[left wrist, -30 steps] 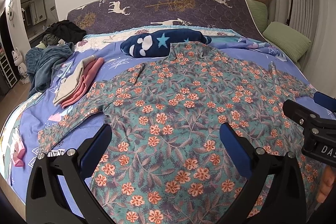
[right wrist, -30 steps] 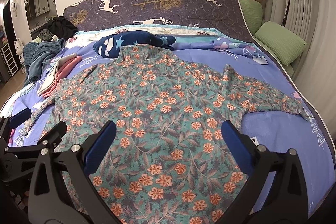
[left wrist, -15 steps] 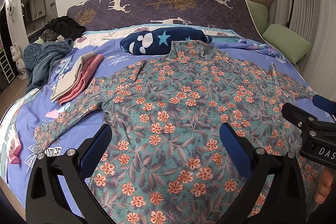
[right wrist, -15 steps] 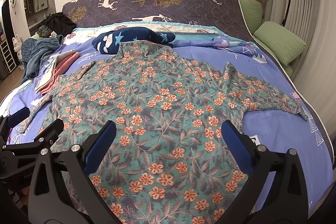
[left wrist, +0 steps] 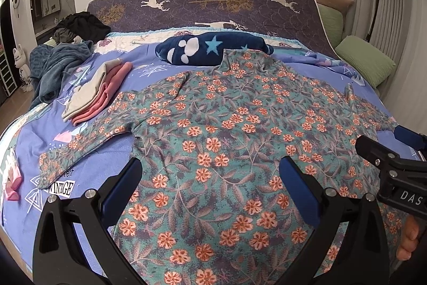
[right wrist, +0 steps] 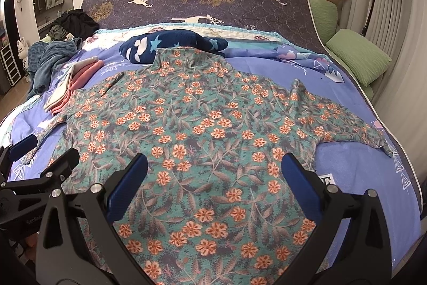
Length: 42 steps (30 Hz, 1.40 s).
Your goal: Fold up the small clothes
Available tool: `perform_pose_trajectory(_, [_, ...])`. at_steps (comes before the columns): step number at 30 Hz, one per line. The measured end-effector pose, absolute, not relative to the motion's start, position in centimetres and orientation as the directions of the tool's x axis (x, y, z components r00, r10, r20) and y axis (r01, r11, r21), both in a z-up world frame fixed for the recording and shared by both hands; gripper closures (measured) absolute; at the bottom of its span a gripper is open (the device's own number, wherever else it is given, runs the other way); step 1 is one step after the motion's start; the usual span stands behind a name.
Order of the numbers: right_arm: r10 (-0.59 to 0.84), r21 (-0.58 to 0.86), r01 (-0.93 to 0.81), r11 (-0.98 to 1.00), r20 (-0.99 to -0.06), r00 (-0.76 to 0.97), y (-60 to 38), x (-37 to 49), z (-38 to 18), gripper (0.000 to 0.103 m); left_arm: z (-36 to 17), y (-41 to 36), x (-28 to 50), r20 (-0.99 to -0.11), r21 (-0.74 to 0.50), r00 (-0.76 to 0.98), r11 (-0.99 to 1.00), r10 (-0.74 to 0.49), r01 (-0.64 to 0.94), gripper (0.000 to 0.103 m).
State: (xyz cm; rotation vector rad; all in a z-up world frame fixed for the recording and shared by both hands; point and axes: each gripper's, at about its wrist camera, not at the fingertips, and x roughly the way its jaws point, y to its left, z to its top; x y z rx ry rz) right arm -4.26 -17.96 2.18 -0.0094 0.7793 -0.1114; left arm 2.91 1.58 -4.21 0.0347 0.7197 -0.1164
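A teal long-sleeved top with orange flowers (left wrist: pixel 221 130) (right wrist: pixel 202 119) lies spread flat on the bed, collar at the far end, both sleeves stretched out sideways. My left gripper (left wrist: pixel 213 178) hovers open above the hem end of the top, nothing between its blue pads. My right gripper (right wrist: pixel 216 175) is open too, above the same near part of the top, a little further right. Each gripper shows in the other's view: the right one (left wrist: pixel 400 151) at the right edge, the left one (right wrist: pixel 34 159) at the left edge.
A folded pile of cream and pink clothes (left wrist: pixel 98 90) lies left of the top. A navy star-print blanket (left wrist: pixel 210 50) sits by the collar. Teal and dark clothes (left wrist: pixel 56 63) are heaped far left. Green pillows (left wrist: pixel 365 60) line the right side. The blue bedsheet (right wrist: pixel 357 170) ends at the near edge.
Both grippers have shifted slightly, the views drawing back and rising a little over the top. The top lies as before and both grippers stay open.
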Motion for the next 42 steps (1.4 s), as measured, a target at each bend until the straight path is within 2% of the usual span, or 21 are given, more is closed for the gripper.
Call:
perform_pose_trajectory(7, [-0.118, -0.08, 0.087, 0.993, -0.701, 0.704, -17.3, -3.7, 2.2, 0.002, -4.6, 3.3, 3.2, -0.654, -0.054, 0.746, 0.991, -0.125, 0.119, 0.001])
perform_pose_trajectory(16, [-0.128, -0.102, 0.078, 0.992, -0.702, 0.7, -16.6, -2.7, 2.3, 0.002, -5.4, 11.7, 4.2, -0.637, -0.116, 0.771, 0.991, -0.027, -0.06, 0.001])
perform_pose_trajectory(23, [-0.124, -0.105, 0.07, 0.992, -0.716, 0.687, -16.0, -1.7, 1.8, 0.002, -8.2, 23.0, 5.8, -0.683, -0.323, 0.731, 0.891, 0.014, -0.319, 0.001])
perform_pose_trajectory(26, [-0.122, -0.106, 0.065, 0.992, -0.723, 0.68, -15.8, -1.2, 1.6, 0.002, -11.2, 28.4, 6.1, -0.691, -0.489, 0.721, 0.771, -0.057, -0.408, 0.001])
perform_pose_trajectory(27, [-0.122, -0.107, 0.065, 0.992, -0.725, 0.677, -15.7, -1.1, 1.5, 0.002, -13.1, 30.8, 6.4, -0.692, -0.567, 0.715, 0.689, -0.103, -0.45, 0.001])
perform_pose_trajectory(29, [-0.12, -0.102, 0.066, 0.993, -0.731, 0.672, -15.7, -0.8, 1.2, 0.002, -16.0, 33.5, 6.6, -0.702, -0.646, 0.694, 0.553, -0.16, -0.526, 0.001])
perform_pose_trajectory(32, [-0.112, -0.086, 0.072, 0.994, -0.744, 0.659, -16.1, -0.3, 0.6, 0.002, -18.7, 36.6, 6.3, -0.675, -0.719, 0.715, 0.383, -0.185, -0.58, 0.015])
perform_pose_trajectory(34, [-0.121, -0.092, 0.079, 0.993, -0.747, 0.654, -16.4, -0.2, 0.3, 0.002, -19.2, 38.5, 6.0, -0.654, -0.743, 0.739, 0.32, -0.161, -0.588, 0.018])
perform_pose_trajectory(38, [-0.142, -0.089, 0.115, 0.989, -0.766, 0.627, -17.5, 0.3, -0.6, 0.002, -20.3, 41.5, 6.2, -0.678, -0.729, 0.725, 0.238, -0.12, -0.642, 0.021])
perform_pose_trajectory(41, [-0.142, -0.085, 0.121, 0.989, -0.774, 0.618, -17.7, 0.5, -1.0, 0.002, -21.1, 43.4, 6.2, -0.683, -0.726, 0.725, 0.187, -0.086, -0.662, 0.032])
perform_pose_trajectory(42, [-0.146, -0.092, 0.118, 0.989, -0.773, 0.618, -17.7, 0.5, -1.0, 0.002, -21.3, 44.0, 6.3, -0.688, -0.721, 0.722, 0.171, -0.069, -0.671, 0.042])
